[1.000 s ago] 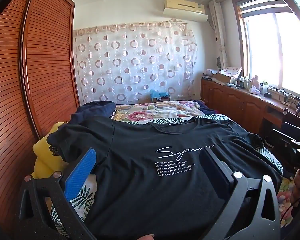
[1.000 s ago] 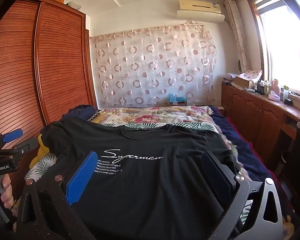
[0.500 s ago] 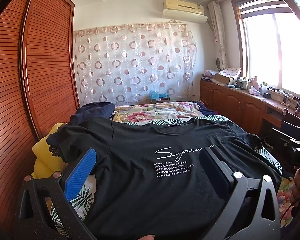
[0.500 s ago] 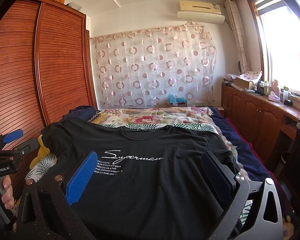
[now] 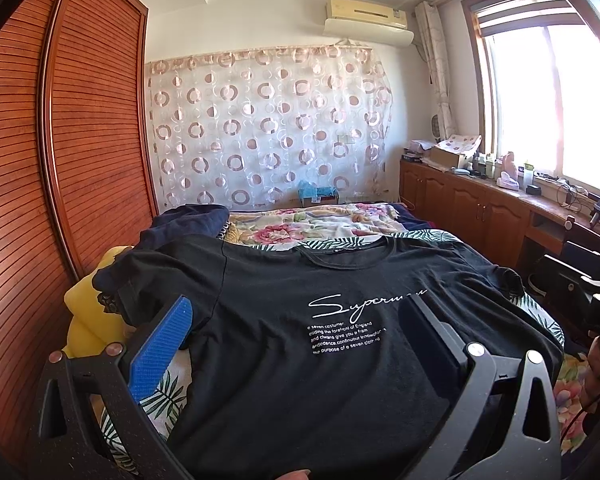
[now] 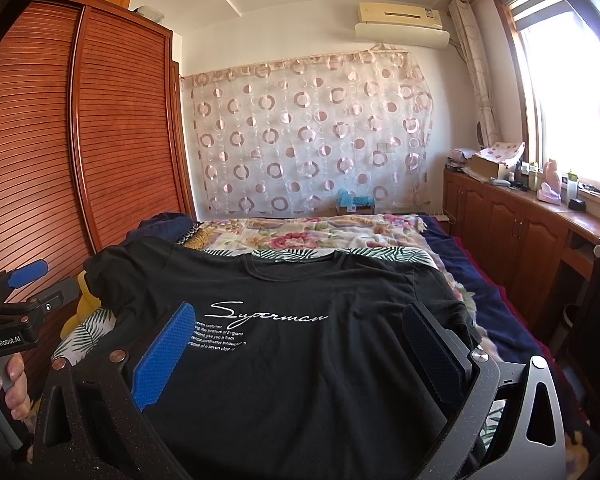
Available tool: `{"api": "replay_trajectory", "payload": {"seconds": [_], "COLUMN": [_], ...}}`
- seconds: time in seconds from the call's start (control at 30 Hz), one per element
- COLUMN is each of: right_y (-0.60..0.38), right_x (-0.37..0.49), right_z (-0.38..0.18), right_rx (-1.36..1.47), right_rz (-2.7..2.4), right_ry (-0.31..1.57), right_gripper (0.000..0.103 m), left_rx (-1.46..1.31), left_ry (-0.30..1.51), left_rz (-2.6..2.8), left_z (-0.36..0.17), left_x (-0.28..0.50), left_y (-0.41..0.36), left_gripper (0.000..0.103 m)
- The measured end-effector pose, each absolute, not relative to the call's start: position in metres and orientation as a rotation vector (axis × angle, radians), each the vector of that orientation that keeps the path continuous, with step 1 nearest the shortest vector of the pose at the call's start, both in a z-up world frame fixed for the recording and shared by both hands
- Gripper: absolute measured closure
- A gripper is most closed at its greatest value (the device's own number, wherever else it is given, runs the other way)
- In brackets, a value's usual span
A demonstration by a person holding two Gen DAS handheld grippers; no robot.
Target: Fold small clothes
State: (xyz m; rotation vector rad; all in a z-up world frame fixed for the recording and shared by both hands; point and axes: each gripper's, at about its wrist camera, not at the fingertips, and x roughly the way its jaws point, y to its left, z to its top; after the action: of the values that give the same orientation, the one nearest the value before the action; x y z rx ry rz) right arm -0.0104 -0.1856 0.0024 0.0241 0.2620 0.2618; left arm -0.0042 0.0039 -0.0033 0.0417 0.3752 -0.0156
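A black T-shirt point(image 5: 300, 340) point(image 6: 300, 360) with white "Superman" lettering lies spread flat, front up, on the bed, its collar at the far end. My left gripper point(image 5: 296, 316) hovers open above the shirt's near hem, nothing between its blue and black pads. My right gripper point(image 6: 300, 320) is likewise open over the near part of the shirt and holds nothing. In the right wrist view the left gripper point(image 6: 16, 292) shows at the far left, held by a hand point(image 6: 8, 384). In the left wrist view part of the right gripper point(image 5: 588, 284) shows at the right edge.
The bed has a leaf-print sheet point(image 5: 160, 392) and a floral quilt point(image 6: 300, 236) beyond the shirt. A yellow cushion point(image 5: 88, 320) and dark navy cloth point(image 5: 188, 220) lie at the left. A slatted wooden wardrobe point(image 6: 80, 140) stands left; wooden cabinets point(image 6: 520, 232) run under the window.
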Motion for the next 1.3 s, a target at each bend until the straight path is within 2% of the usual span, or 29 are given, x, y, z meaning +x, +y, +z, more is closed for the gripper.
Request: {"api": "replay_trajectory", "payload": {"seconds": [1.3], "right_y": [-0.1816], "right_x": [-0.0076], "right_z": [0.0031], "right_rx": [0.028], "right_rz": [0.267], "right_ry": [0.259], "right_gripper": [0.000], "left_rx": [0.042], "left_ry": [0.372], "left_rz": [-0.014], "left_z": [-0.0025], "left_x": [-0.0049], "left_y": [0.0020], "left_gripper": [0.000]}}
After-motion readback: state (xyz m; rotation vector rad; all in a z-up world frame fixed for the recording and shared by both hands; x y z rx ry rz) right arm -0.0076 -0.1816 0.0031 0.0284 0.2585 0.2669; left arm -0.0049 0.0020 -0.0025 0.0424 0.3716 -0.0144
